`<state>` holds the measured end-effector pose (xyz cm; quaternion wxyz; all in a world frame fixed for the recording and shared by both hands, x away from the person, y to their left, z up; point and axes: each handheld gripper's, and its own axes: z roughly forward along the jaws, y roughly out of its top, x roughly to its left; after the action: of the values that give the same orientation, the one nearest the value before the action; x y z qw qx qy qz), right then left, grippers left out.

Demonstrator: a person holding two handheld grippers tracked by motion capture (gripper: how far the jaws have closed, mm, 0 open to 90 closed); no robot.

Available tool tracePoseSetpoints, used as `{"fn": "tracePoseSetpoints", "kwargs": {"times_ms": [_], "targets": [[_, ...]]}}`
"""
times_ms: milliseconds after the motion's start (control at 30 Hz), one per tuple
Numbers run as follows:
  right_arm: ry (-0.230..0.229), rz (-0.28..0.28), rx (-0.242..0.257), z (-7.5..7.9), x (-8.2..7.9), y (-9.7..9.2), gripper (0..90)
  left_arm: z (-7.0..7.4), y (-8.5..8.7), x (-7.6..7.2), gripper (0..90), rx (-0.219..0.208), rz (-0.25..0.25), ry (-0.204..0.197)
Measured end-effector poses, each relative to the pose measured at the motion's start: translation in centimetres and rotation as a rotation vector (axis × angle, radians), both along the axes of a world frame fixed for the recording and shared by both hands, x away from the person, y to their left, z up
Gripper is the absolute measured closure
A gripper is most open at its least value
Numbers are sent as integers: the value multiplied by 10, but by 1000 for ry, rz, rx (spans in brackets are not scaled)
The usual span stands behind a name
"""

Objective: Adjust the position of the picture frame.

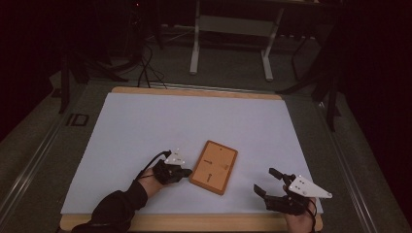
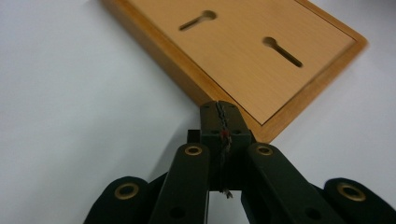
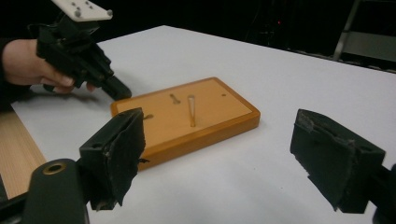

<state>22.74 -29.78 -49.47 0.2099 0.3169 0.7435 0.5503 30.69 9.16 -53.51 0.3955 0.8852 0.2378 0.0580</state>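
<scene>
Left tongs [image 2: 223, 122] pressed together, hiding the wooden board's [image 2: 261, 60] near edge; right tongs [image 3: 233, 158] apart.

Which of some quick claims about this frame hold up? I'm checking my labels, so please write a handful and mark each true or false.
1. The left claw has its jaws pressed together. True.
2. The right claw is clamped on the wooden board. False: its jaws are spread wide with nothing between them, and it sits apart from the board.
3. The board lies flat on the white table cover. True.
4. The left claw's tip is near the board's edge. True.
5. The board's top is unmarked and solid. False: it has keyhole-shaped slots cut into it.
</scene>
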Motion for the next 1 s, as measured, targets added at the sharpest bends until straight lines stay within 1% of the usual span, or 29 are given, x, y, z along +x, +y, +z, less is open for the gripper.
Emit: {"fn": "tracePoseSetpoints", "kwargs": {"times_ms": [67,100,167,300,367,433,500,533,567,600,667,700,767,833,900,1000], "targets": [[-2,-1,1,0,0,0,174,0,-5,-4,900,-3,-17,6],[-1,-1,1,0,0,0,174,1,-7,-6,900,-6,-35,13],[0,0,1,0,0,0,174,3,-12,-9,900,-6,-54,10],[1,-1,-2,0,0,0,174,6,-21,-15,900,-25,-85,10],[0,-1,0,0,0,0,174,7,-27,-17,900,-21,-104,4],[-1,-2,0,0,0,0,173,7,-28,-19,900,-12,-108,-4],[-2,-3,3,0,-1,-1,174,7,-27,-20,900,-7,-108,2],[-1,-4,4,0,-1,-1,173,6,-25,-20,900,2,-105,-2],[0,-3,7,0,0,-1,174,5,-24,-20,900,8,-104,-2],[0,-3,7,0,0,-1,174,4,-23,-19,900,12,-101,8],[1,-2,7,0,0,-1,174,3,-23,-20,900,21,-110,17],[-1,-1,5,0,0,-1,173,2,-24,-21,900,34,-120,10],[-1,0,2,0,0,0,174,3,-25,-21,900,29,-120,16],[0,-1,1,0,0,0,173,4,-26,-21,900,31,-118,10],[0,-2,3,0,0,0,174,5,-29,-20,900,19,-117,11],[2,0,2,0,0,1,174,6,-37,-21,900,19,-136,8]]}}
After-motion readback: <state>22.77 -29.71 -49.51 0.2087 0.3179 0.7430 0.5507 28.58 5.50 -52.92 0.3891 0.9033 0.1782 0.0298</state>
